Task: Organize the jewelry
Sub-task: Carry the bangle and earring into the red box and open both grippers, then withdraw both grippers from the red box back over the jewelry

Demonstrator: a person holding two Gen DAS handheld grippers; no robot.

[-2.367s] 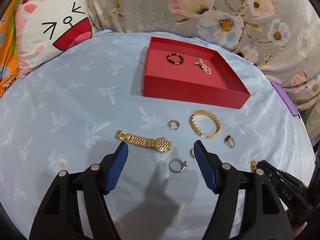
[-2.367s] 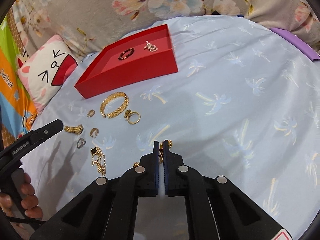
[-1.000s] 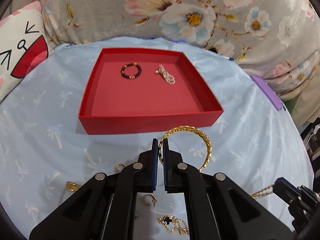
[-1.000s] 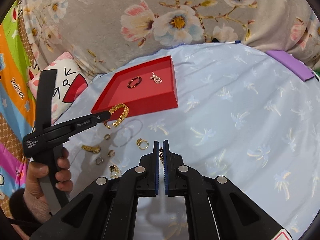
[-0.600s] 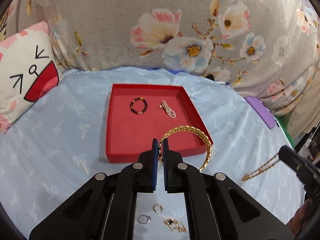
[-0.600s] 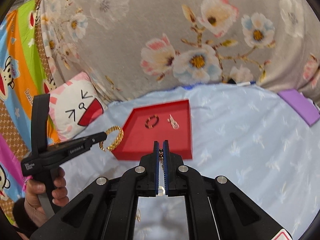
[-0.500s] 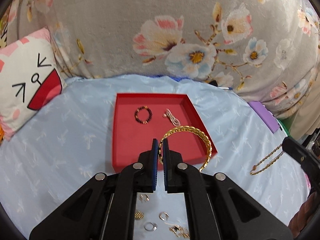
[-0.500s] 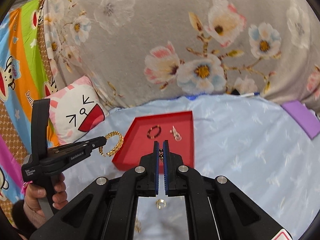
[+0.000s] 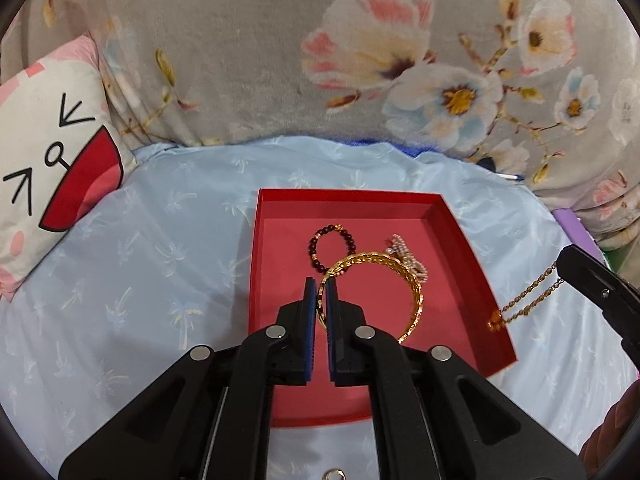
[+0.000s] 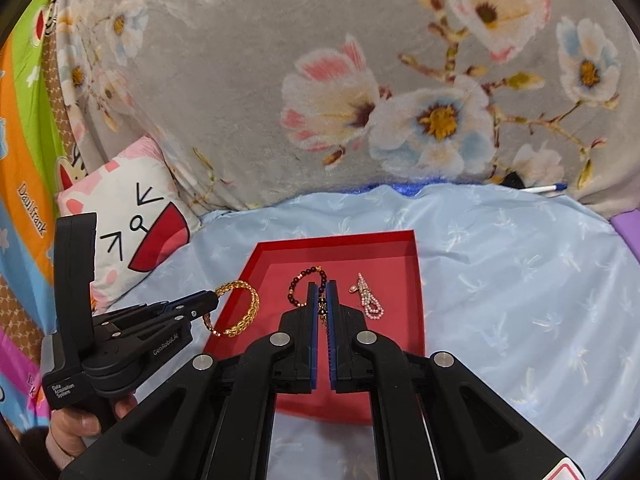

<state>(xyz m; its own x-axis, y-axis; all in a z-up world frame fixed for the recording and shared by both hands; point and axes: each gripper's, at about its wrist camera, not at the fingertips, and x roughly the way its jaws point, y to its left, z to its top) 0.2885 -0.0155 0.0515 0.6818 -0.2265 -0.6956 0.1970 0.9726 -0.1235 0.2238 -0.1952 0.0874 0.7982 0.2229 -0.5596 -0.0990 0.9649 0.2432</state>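
Both tools have come up off the blue bedspread [image 9: 168, 248] and forward to the red tray [image 9: 444, 216] in the last couple of seconds, each carrying a piece. The left tool [image 9: 320, 292] is pinched tight on the gold cuff bracelet [image 9: 408, 276], which now hangs in the air over the tray's near left side rather than lying among the loose rings. The right tool [image 10: 321, 292] is clamped narrow on a gold chain necklace [image 9: 524, 300], dangling over the tray's right edge. A dark beaded bracelet [image 10: 306, 284] and a pearl piece [image 10: 370, 298] already lie inside the tray. I'd say two drops are next; the swinging chain could fall outside the wall.
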